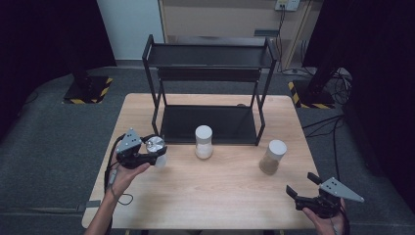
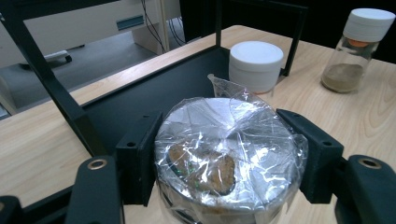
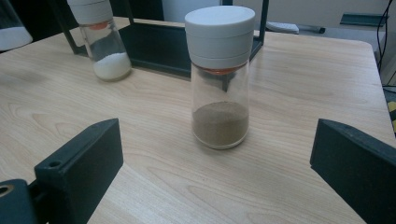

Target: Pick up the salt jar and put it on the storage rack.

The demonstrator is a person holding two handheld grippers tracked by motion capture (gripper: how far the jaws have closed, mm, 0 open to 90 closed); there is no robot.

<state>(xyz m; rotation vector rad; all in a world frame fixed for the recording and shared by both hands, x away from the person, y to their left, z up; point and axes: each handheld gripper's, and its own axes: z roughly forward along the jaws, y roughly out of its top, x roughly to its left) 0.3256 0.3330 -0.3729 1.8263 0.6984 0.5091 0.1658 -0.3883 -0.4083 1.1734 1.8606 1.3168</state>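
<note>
At the left side of the wooden table (image 1: 215,181), the left gripper (image 1: 147,154) has its jaws clamped on a foil-wrapped jar (image 2: 224,154) — crinkled clear film covers the shiny lid, and the black pads press on both sides of it. That jar is held just above the tabletop, in front of the black shelf rack's (image 1: 210,54) lower tray. Beside it, near the tray's front edge, stands a white-capped jar of white powder (image 1: 203,142). Farther right stands a jar of brown powder (image 3: 219,74), upright on the wood. The right gripper (image 1: 306,188) hovers near the table's right front corner, jaws spread wide with nothing between them — the brown jar stands beyond them.
</note>
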